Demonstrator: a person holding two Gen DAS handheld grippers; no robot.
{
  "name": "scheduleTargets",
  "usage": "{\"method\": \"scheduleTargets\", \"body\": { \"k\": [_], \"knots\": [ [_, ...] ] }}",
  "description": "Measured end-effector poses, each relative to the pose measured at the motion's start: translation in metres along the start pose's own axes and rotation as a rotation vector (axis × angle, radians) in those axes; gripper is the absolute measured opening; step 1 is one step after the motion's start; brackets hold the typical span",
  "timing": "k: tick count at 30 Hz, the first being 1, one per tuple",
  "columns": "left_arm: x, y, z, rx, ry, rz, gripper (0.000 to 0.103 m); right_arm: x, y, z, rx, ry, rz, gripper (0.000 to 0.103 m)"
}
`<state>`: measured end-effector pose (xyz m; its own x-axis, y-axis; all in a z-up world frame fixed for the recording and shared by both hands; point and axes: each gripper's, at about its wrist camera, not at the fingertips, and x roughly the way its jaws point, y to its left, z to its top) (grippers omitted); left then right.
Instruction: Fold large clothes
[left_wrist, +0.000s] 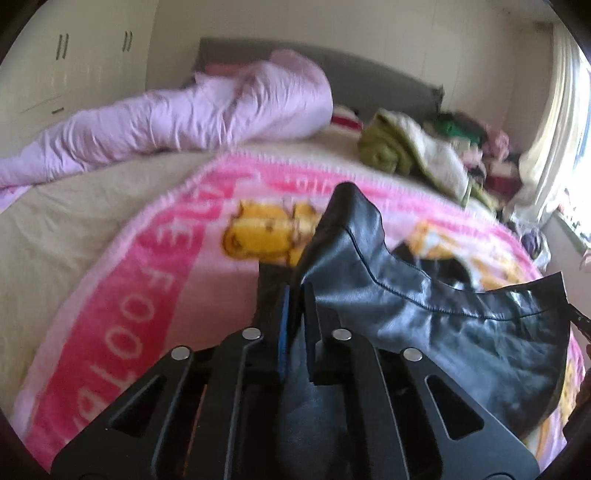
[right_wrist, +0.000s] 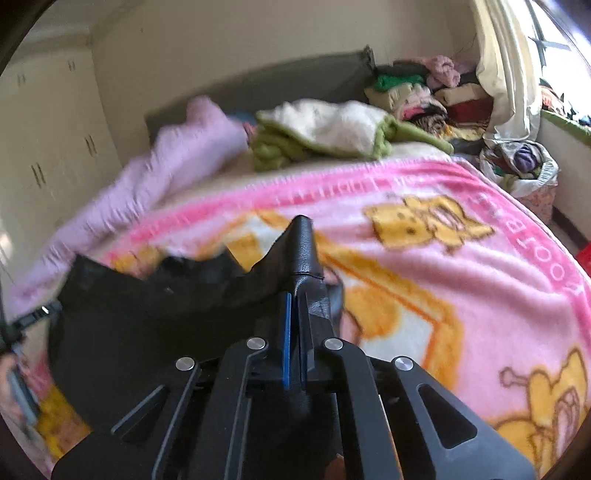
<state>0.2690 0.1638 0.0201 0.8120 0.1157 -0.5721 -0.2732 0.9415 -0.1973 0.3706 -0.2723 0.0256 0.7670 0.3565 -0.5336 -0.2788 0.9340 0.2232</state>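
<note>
The black leather-look garment hangs stretched above the pink cartoon blanket on the bed. The left claw pinches one edge and the right claw pinches another. No fold looks made yet; judging by this, all folding remains.

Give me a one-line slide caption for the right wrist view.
Right tongs shut on a black leather garment above a pink cartoon blanket.
</note>
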Motion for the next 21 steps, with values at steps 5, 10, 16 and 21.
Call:
{"method": "scheduleTargets", "body": {
  "k": [5, 10, 16, 21],
  "knots": [
    [-0.001, 0.001, 0.022, -0.046, -0.055, 0.011, 0.000, -0.011, 0.009, 0.032, -0.005, -0.084, 0.002, 0.002],
    [0.031, 0.003, 0.021, -0.057, -0.001, 0.031, 0.000, 0.027, 0.004, 0.039, 0.009, -0.035, -0.064, 0.002],
    [0.054, 0.019, 0.008, -0.072, 0.073, 0.070, 0.000, 0.065, -0.005, 0.015, 0.036, 0.057, -0.131, 0.002],
    [0.044, 0.018, 0.012, -0.083, 0.074, -0.021, 0.000, 0.086, -0.003, -0.004, -0.009, 0.119, -0.202, 0.003]
  ]
}}
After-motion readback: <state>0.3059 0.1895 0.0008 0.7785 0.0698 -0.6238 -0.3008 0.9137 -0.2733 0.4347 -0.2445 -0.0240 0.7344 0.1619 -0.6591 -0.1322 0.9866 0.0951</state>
